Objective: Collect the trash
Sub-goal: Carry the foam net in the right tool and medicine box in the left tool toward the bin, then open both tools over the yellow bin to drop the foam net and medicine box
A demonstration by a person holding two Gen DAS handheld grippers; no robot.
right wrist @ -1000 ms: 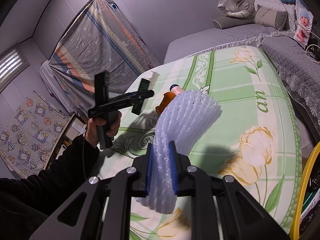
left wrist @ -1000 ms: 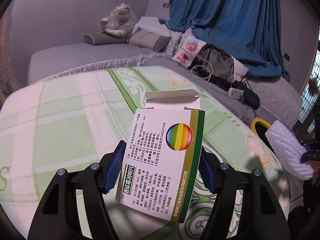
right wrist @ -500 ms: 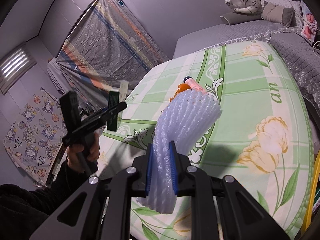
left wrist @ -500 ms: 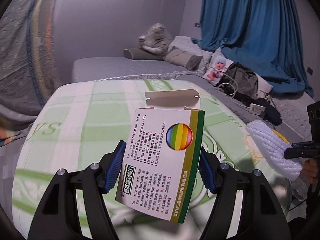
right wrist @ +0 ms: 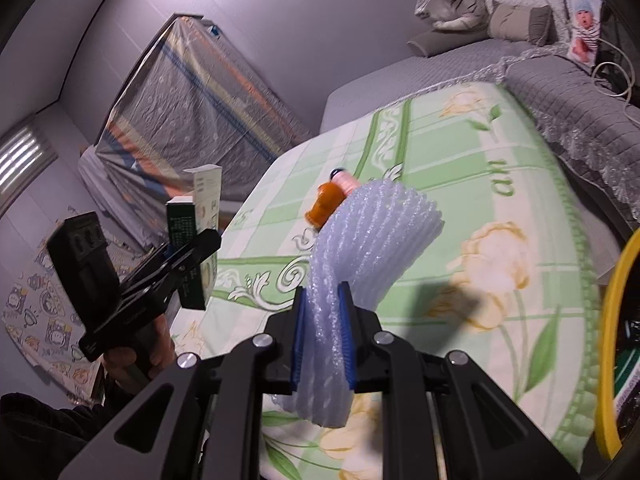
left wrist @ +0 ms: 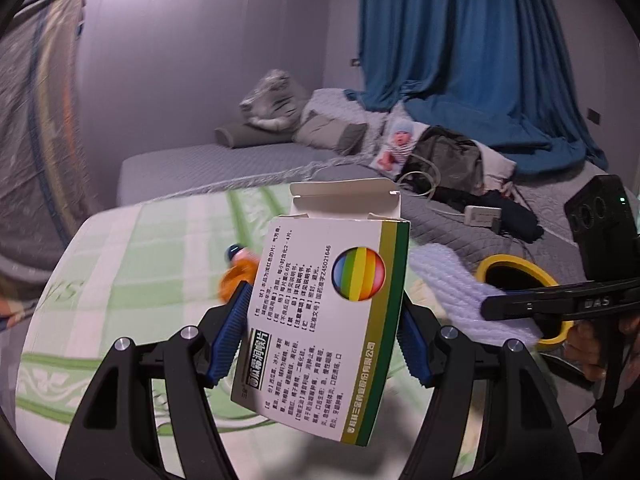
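My left gripper (left wrist: 324, 344) is shut on a white and green medicine box (left wrist: 328, 312) with its top flap open, held above the green flowered table cover (left wrist: 132, 272). The box and left gripper also show in the right wrist view (right wrist: 196, 248). My right gripper (right wrist: 323, 336) is shut on a white foam fruit net (right wrist: 372, 240), also seen in the left wrist view (left wrist: 452, 284). An orange bottle (right wrist: 326, 202) lies on the table behind the net. A yellow-rimmed bin (left wrist: 516, 276) stands at the right, and its rim shows in the right wrist view (right wrist: 612, 320).
A grey bed (left wrist: 248, 160) with pillows, a bag and a baby photo lies behind the table. A blue curtain (left wrist: 460, 48) hangs at the back. A plastic-wrapped mattress (right wrist: 192, 104) leans on the far wall.
My left gripper has swung with the box so the bin and right gripper now sit close on its right. My right gripper has kept hold of the net, moving slightly.
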